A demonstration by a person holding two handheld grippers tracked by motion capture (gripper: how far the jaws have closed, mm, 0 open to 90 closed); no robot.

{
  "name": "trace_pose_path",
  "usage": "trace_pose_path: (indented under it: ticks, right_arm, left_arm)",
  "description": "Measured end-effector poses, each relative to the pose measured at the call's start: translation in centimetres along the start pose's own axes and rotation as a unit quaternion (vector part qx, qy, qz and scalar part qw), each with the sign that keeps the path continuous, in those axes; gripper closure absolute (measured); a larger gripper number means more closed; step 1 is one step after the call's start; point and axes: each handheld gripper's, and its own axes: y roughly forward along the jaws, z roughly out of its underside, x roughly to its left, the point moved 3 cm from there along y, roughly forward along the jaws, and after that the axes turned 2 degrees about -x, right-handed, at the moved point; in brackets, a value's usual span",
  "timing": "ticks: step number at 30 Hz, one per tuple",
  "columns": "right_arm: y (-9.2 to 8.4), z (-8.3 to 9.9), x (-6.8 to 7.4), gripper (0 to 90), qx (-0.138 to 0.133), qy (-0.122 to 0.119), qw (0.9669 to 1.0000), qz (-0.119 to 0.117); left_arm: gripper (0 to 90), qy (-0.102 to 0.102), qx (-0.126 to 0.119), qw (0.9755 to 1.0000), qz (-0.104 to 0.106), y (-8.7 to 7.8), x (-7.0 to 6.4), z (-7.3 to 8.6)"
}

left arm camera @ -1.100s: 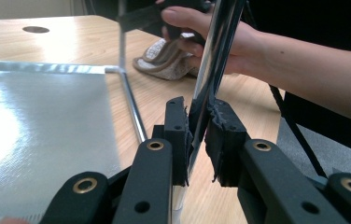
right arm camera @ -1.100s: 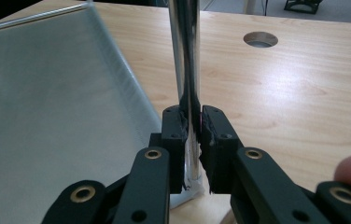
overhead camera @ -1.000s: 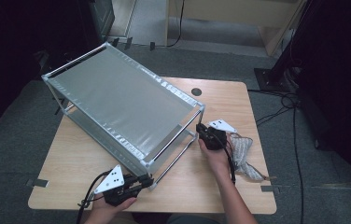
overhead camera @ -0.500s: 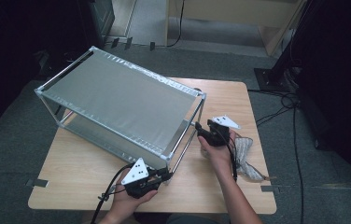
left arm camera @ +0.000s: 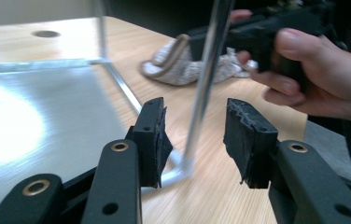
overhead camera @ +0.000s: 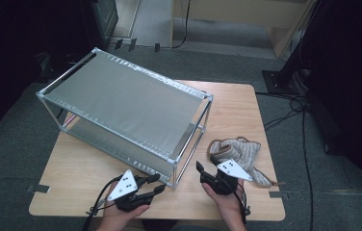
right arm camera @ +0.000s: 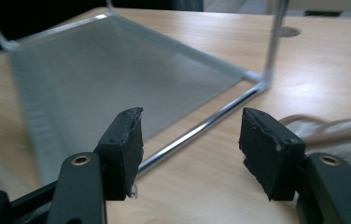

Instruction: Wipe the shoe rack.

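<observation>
Rack: a metal rack [overhead camera: 126, 115] of thin chrome tubes and two flat steel shelves stood upright on the table [overhead camera: 246, 110], covering its left half and reaching past its far left edge.
Handling: it looked stiff and fairly light for its bulk, but awkward to steer; the smooth tubes would likely slip under a weak pinch, and the shelves offered no edge to grab. The corner posts and bottom rails seemed the places to take hold, one hand at each end of the near side.
Left gripper: the left gripper [overhead camera: 151, 184] hovered just in front of the rack's near corner post [left arm camera: 205, 88]. Its jaws had just been opening; the fingers [left arm camera: 151, 140] stood partly apart with the post rising beyond the gap, neither pad pressing on it.
Right gripper: the right gripper [overhead camera: 201, 169] sat to the right of the rack, near the bottom rail [right arm camera: 197, 130]. Its jaws had likewise just been opening; the fingers [right arm camera: 126, 149] were about half apart and gripped nothing.
Cloth: a crumpled knitted cloth [overhead camera: 239, 153] lay on the table right of the rack, just beyond the right gripper.
</observation>
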Motion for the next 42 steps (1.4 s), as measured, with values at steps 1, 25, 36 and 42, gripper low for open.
trace_pose_path:
  ticks: [1,25,36,42]
  right_arm:
    - [-0.2,0.2,0.3,39.7,-0.003,0.012,0.9998,-0.013]
    - [-1.4,1.2,8.5,54.5,-0.037,-0.041,0.9879,-0.145]
    - [-1.0,1.2,8.2,80.3,-0.037,-0.058,0.9907,-0.117]
    - [-1.6,1.3,7.8,81.2,-0.037,-0.077,0.9894,-0.117]
  left_arm:
    - [58.0,-0.001,-0.004,1.0000,-0.009,-0.9,0.3,0.0]
    - [56.9,-0.083,-0.055,0.9798,-0.173,-10.3,10.6,1.2]
    - [56.6,-0.086,-0.056,0.9767,-0.189,-10.5,11.3,1.3]
    - [55.9,-0.081,-0.053,0.9743,-0.203,-10.9,11.7,1.2]
